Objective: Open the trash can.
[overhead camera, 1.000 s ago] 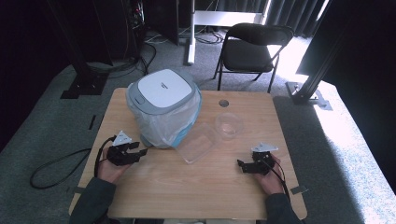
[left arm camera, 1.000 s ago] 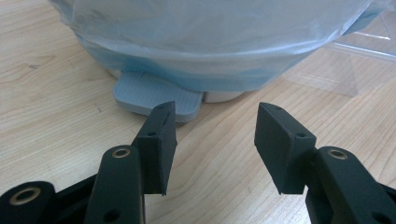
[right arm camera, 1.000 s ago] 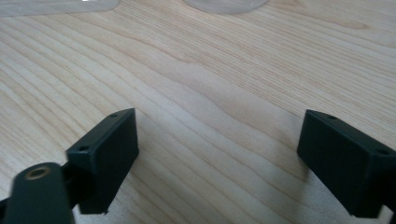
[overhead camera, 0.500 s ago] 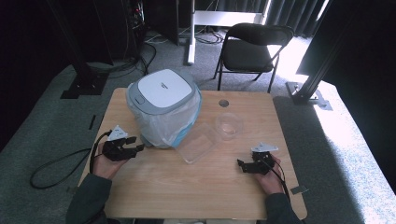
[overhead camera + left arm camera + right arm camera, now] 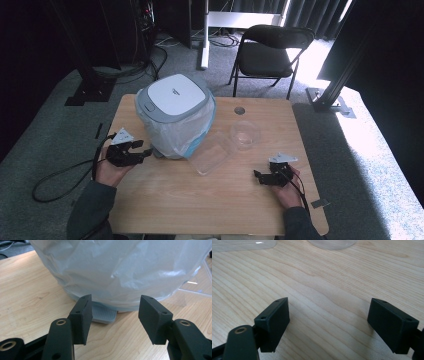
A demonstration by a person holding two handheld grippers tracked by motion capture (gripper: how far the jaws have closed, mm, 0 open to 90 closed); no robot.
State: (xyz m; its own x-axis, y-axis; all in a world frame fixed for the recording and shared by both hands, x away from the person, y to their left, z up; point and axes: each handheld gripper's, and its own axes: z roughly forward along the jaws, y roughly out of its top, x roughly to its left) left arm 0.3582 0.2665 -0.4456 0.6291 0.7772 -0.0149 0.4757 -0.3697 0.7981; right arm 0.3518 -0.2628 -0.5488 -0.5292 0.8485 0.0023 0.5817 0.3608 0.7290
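Left claw spread empty, jaws just widened, facing lined bin at worktop's back-left; right claw also apart, idle; risk: closing here likely snags loose bag, dragging bin.

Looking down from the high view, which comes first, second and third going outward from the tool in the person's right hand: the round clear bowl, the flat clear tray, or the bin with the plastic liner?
From the right tool:
1. Flat clear tray, just up and to its left.
2. Round clear bowl, straight beyond it; close to the tray's distance, so that order is tentative.
3. Bin with the plastic liner, plainly farthest, across the table by the left tool.
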